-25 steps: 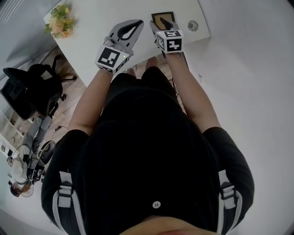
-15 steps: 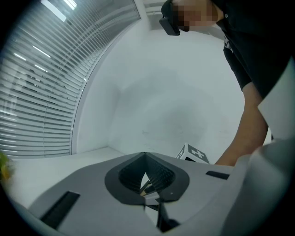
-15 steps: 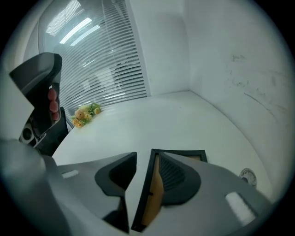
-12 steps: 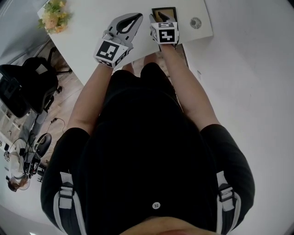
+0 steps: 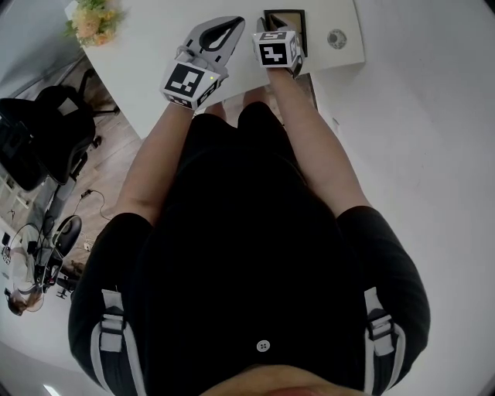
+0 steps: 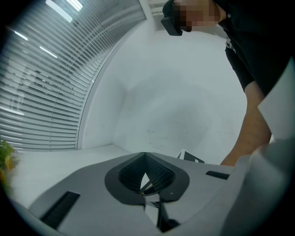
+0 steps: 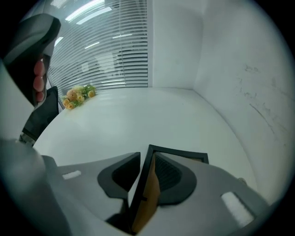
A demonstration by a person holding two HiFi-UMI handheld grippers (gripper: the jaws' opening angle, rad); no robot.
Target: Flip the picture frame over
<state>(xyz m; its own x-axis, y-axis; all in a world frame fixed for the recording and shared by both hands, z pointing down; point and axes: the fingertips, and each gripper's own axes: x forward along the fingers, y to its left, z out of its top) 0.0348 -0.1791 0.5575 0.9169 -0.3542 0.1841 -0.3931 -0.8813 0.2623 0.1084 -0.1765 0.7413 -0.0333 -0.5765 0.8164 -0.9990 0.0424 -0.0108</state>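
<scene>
The frame (image 5: 288, 17) lies on the white table (image 5: 155, 46), close to the front edge and not far from the right corner. A small round thing (image 5: 336, 39) sits just beside it, nearer the right edge. Flowers (image 5: 94, 22) stand at the far left corner.

A moment ago the right gripper (image 5: 272, 35) was a bit above the frame with its jaws wider. Now it has come down onto the frame, and its cube hides more of it. The frame's left side (image 7: 146, 193) stands between the jaws. The jaws are closing, but a thin gap shows by the left pad, so they do not squeeze the frame yet.

The left gripper (image 5: 237, 23) has come down a little too. It is over bare table, left of the frame. Its tips (image 6: 145, 154) are together and it holds nothing, same as before.
</scene>
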